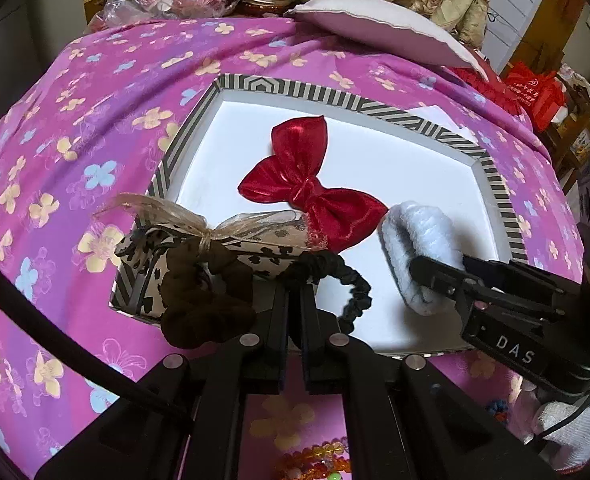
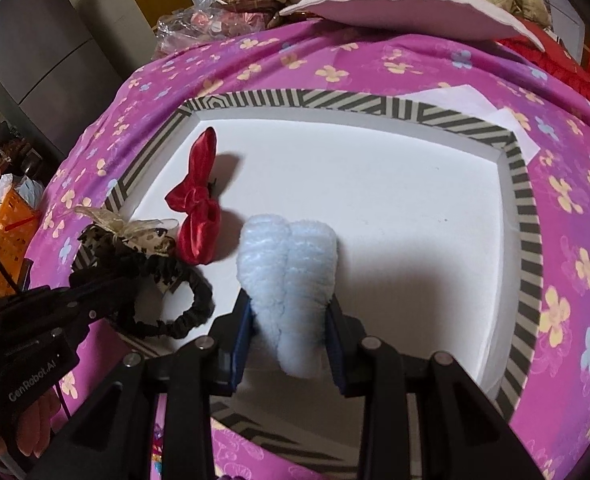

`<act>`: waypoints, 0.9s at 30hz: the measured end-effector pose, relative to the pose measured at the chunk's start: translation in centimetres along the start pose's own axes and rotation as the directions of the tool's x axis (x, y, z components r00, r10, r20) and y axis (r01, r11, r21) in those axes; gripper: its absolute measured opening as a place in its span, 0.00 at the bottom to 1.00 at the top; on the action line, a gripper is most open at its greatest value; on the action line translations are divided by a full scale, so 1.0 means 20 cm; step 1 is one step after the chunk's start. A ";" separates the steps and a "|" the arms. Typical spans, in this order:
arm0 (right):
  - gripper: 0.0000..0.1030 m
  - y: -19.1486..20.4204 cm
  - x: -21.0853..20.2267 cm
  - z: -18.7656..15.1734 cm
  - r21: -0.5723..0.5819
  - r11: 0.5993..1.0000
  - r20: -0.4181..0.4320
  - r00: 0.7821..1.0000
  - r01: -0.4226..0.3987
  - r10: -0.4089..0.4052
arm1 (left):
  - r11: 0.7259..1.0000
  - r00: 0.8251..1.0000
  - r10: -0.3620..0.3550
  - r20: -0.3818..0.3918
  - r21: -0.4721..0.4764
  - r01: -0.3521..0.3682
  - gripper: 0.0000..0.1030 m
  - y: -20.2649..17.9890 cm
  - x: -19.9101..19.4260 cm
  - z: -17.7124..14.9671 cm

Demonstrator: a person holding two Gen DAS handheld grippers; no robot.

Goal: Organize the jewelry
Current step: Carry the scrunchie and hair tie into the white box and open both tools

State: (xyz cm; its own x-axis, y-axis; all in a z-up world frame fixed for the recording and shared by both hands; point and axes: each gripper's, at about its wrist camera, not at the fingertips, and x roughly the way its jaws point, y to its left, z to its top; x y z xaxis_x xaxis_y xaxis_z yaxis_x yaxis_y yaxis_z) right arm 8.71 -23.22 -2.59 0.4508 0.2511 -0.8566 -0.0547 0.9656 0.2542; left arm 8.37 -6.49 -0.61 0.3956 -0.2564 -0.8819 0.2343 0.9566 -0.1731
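Note:
A shallow tray (image 1: 415, 118) (image 2: 529, 240) with a white floor and a black-and-cream striped rim lies on the pink flowered cloth. A red satin bow (image 1: 307, 184) (image 2: 199, 216) rests inside it. My left gripper (image 1: 295, 286) (image 2: 111, 280) is shut on a black hair tie (image 1: 355, 292) (image 2: 183, 312) over the tray's near left corner. A brown scrunchie (image 1: 203, 300) and a cow-print bow (image 1: 223, 240) (image 2: 135, 236) bunch at its tips; whether they are pinched too I cannot tell. My right gripper (image 2: 291, 314) (image 1: 435, 276) is shut on a fluffy pale blue scrunchie (image 2: 291, 276) (image 1: 419, 236), low over the tray floor.
Orange bead bracelets (image 1: 315, 464) lie on the cloth near me. A white pillow (image 1: 375, 24) and piled bedding sit beyond the tray. A white paper (image 2: 471, 98) pokes out under its far right corner. An orange crate (image 2: 7, 232) stands off the left edge.

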 end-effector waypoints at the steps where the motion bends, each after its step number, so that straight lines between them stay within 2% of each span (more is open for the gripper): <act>1: 0.35 0.00 0.00 0.00 -0.001 1.000 0.000 1.000 -0.002 0.002 | 1.000 1.000 0.001 -0.003 -0.003 -0.001 0.11 0.00 0.01 0.00; 8: 0.40 0.00 -0.02 0.01 0.007 1.000 0.007 1.000 -0.026 0.026 | 1.000 1.000 0.020 0.015 0.017 -0.020 0.11 -0.01 0.00 -0.01; 10: 0.44 -0.01 -0.05 0.00 0.022 0.999 0.017 0.999 -0.044 0.044 | 0.999 0.999 0.028 0.026 0.030 -0.029 0.15 -0.03 -0.02 -0.01; 12: 0.48 -0.02 -0.08 0.00 0.036 0.998 0.027 0.998 -0.051 0.050 | 0.999 0.999 0.020 0.033 0.035 -0.021 0.24 -0.03 -0.04 -0.02; 20: 0.49 -0.03 -0.25 -0.05 0.059 0.997 0.074 0.996 -0.053 0.049 | 0.998 0.998 0.019 0.052 0.052 -0.022 0.31 -0.07 -0.13 -0.05; 27: 0.49 0.01 -0.34 -0.13 0.046 0.998 0.090 0.995 -0.053 0.049 | 0.999 0.997 0.007 0.071 0.051 -0.010 0.32 -0.08 -0.23 -0.10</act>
State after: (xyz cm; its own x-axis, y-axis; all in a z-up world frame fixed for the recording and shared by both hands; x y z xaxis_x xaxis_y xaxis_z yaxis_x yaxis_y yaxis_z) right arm 3.32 -24.49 2.08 0.5259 0.2909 -0.7993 -0.0375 0.9467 0.3199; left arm 4.39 -6.52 2.85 0.4588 -0.2592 -0.8499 0.2755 0.9509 -0.1413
